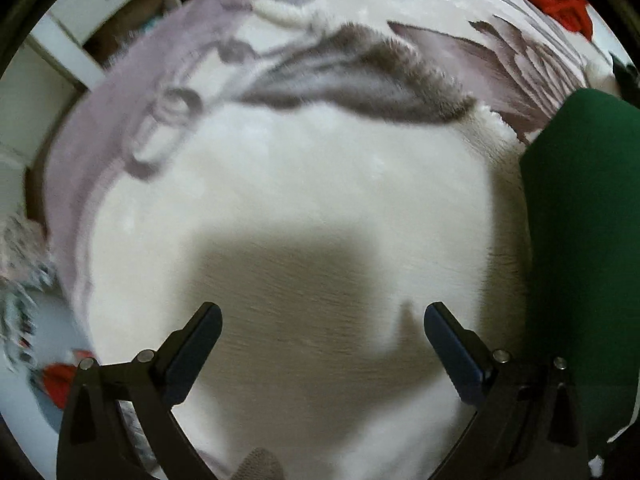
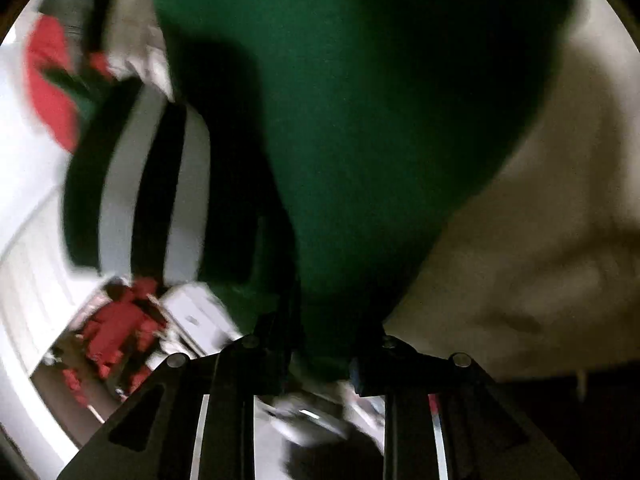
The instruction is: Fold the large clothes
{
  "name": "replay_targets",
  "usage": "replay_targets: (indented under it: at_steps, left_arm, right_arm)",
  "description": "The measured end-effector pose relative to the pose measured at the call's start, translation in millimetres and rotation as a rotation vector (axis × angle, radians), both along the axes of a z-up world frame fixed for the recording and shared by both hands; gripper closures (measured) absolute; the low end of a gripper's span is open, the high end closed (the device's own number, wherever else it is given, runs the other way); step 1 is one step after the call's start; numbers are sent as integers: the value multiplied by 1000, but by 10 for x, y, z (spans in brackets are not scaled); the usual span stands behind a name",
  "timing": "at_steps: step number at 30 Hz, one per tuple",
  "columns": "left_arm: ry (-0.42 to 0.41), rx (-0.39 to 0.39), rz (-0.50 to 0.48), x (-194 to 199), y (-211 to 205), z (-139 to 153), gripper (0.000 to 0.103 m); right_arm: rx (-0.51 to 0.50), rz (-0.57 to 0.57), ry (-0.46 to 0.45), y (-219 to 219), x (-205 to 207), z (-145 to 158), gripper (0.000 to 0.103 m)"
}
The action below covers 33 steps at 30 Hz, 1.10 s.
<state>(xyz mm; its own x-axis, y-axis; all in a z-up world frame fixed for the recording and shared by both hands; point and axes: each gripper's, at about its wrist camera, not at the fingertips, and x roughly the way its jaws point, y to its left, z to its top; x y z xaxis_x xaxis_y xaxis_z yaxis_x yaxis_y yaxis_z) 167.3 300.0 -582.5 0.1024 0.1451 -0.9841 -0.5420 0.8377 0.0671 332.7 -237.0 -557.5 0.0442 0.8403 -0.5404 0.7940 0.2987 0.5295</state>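
The green garment [image 2: 360,120] hangs from the right gripper [image 2: 324,364], whose jaws are pinched together on a bunch of its fabric; a black-and-white striped cuff or hem [image 2: 152,184] dangles at its left side. In the left wrist view the same garment [image 1: 580,240] shows as a green mass at the right edge, lying on or just above the plush white blanket [image 1: 300,184] with its grey leaf pattern. The left gripper [image 1: 322,328] hovers over that blanket with its jaws spread wide, holding nothing.

To do this step well, the free gripper should probably find a matching edge or corner of the garment, so the cloth can be spread flat before any fold. Motion blur smears both views, and the garment's outline, sleeves and collar are cut off. The red items [image 2: 116,332] at the left are too blurred to identify.
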Motion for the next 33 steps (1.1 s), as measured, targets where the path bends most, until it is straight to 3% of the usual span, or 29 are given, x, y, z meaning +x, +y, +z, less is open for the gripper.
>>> replay_targets:
  at_steps: [3, 7, 9, 12, 14, 18, 23, 26, 28, 31, 33]
  left_arm:
    - [-12, 26, -31, 34, -48, 177, 0]
    - [-20, 107, -85, 88, -288, 362, 0]
    - [-29, 172, -99, 62, -552, 482, 0]
    - [-48, 205, -76, 12, -772, 450, 0]
    - [-40, 194, -53, 45, -820, 448, 0]
    - [-38, 183, -35, 70, -864, 442, 0]
    - [-42, 154, -28, 74, -918, 436, 0]
    - [-50, 138, -27, 82, -941, 420, 0]
    - [-54, 133, -29, 87, -939, 422, 0]
    - [-65, 121, -35, 83, -920, 447, 0]
    - [-75, 121, -44, 75, -910, 499, 0]
  right_arm:
    - [3, 96, 66, -234, 93, -67, 60]
    - [-132, 266, -69, -632, 443, 460, 30]
    - [-197, 331, -137, -833, 719, 720, 27]
    - [-296, 487, -287, -857, 1489, 1080, 22]
    - [-348, 609, -426, -616, 1993, 1287, 20]
    - [-405, 764, -652, 348, 2622, 1649, 18]
    - [-467, 922, -772, 1240, 2643, 1779, 16]
    - [-618, 1065, -790, 1416, 2657, 1655, 14]
    - [-651, 1098, -785, 1426, 2700, 1491, 14]
    - [-455, 1135, -637, 1320, 2813, 1084, 14]
    - [-338, 1060, -599, 1225, 2865, 973, 22]
